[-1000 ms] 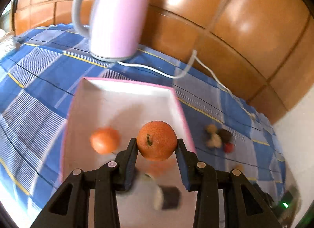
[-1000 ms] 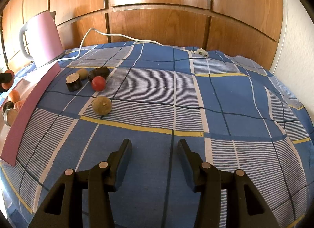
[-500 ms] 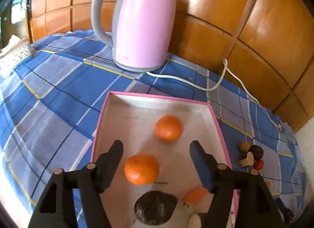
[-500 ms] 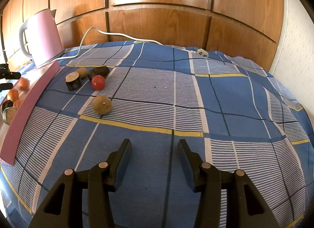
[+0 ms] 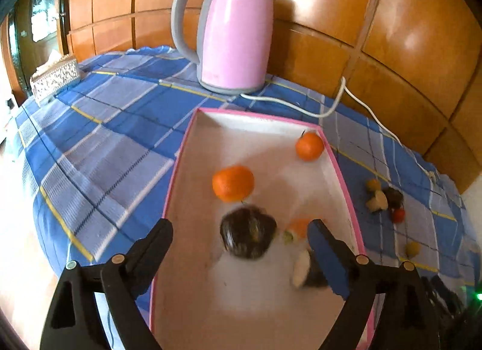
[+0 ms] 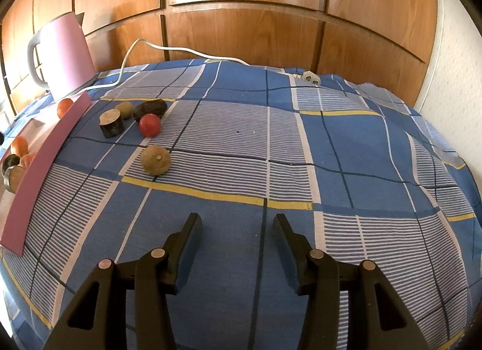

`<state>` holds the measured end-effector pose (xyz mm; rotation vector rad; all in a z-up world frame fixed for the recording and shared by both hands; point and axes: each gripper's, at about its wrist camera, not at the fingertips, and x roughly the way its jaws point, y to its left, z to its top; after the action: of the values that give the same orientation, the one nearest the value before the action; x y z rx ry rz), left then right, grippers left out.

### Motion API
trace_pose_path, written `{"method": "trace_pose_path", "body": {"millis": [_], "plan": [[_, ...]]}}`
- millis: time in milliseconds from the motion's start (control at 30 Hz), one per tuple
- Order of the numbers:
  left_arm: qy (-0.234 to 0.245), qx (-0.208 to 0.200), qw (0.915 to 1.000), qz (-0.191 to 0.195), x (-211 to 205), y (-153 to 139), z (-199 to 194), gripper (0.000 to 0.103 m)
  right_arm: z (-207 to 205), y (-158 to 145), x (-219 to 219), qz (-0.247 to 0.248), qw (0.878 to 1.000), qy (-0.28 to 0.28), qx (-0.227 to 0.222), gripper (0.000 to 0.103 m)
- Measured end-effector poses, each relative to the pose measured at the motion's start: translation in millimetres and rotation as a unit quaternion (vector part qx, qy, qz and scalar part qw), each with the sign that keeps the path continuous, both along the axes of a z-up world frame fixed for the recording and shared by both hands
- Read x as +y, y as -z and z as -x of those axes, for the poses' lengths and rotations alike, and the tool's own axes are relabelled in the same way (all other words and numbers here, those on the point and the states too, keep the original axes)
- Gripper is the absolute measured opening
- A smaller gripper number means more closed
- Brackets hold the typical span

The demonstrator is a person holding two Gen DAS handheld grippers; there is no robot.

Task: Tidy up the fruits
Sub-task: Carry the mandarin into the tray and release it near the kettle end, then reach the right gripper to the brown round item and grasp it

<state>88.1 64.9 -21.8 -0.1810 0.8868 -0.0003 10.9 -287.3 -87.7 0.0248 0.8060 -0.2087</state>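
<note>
A white tray with a pink rim (image 5: 342,175) lies on the blue checked cloth. In it are two oranges (image 5: 233,182) (image 5: 309,146), a dark round fruit (image 5: 247,236), a small orange piece (image 5: 298,226) and a pale-ended piece (image 5: 302,268). My left gripper (image 5: 241,226) hovers over the tray's near half. Its jaws are opening wide and its pads touch nothing. The dark fruit lies on the tray floor below them. On the cloth right of the tray lie a brown round fruit (image 6: 155,159), a red fruit (image 6: 149,124), a cut dark piece (image 6: 111,123), a small tan fruit (image 6: 123,109) and a dark oblong fruit (image 6: 150,109). My right gripper (image 6: 237,220) stands open over bare cloth, well short of them.
A pink kettle (image 5: 235,33) stands behind the tray against the wood-panelled wall. Its white cord (image 5: 301,109) runs along the back to a plug (image 6: 310,77). A patterned tissue box (image 5: 54,79) sits at the far left corner. The cloth drops off at the left edge.
The left gripper let go of the orange, which now lies in the tray. Its jaws spread wide and it drew back. The right gripper has not moved.
</note>
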Motion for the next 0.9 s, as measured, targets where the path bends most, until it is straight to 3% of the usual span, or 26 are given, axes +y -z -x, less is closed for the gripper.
{"method": "trace_pose_path", "body": {"millis": [100, 167, 333, 533, 800, 833, 867, 900], "plan": [[0.006, -0.003, 1.0, 0.007, -1.7, -1.2, 13.2, 0.093, -2.7, -1.7, 0.8, 0.002, 1.0, 0.005, 0.008, 0.05], [0.005, -0.013, 0.9999, 0.007, -1.7, -2.8, 22.4, 0.103, -6.1, -3.6, 1.7, 0.004, 1.0, 0.006, 0.02, 0.05], [0.018, -0.031, 0.9993, -0.012, -6.0, -4.5, 41.2, 0.103, -16.1, -10.6, -0.1, -0.037, 0.998, -0.004, 0.045, 0.05], [0.024, -0.033, 0.999, -0.018, -9.1, -2.0, 53.8, 0.103, -32.0, -28.4, 16.6, -0.05, 0.998, -0.036, 0.024, 0.05], [0.039, -0.04, 0.9979, -0.032, -17.6, -1.8, 66.5, 0.103, -72.1, -21.9, 47.8, -0.02, 0.996, -0.072, 0.049, 0.05], [0.04, -0.041, 0.9978, -0.033, -18.5, -1.7, 67.4, 0.103, -76.6, -17.7, 48.8, -0.017, 0.995, -0.072, 0.06, 0.045], [0.041, -0.042, 0.9977, -0.034, -18.6, -1.7, 67.9, 0.103, -79.9, -13.2, 50.4, -0.015, 0.995, -0.074, 0.071, 0.032], [0.041, -0.042, 0.9977, -0.034, -18.5, -1.7, 68.4, 0.103, -82.1, -8.6, 51.9, -0.014, 0.994, -0.078, 0.081, 0.031]]}}
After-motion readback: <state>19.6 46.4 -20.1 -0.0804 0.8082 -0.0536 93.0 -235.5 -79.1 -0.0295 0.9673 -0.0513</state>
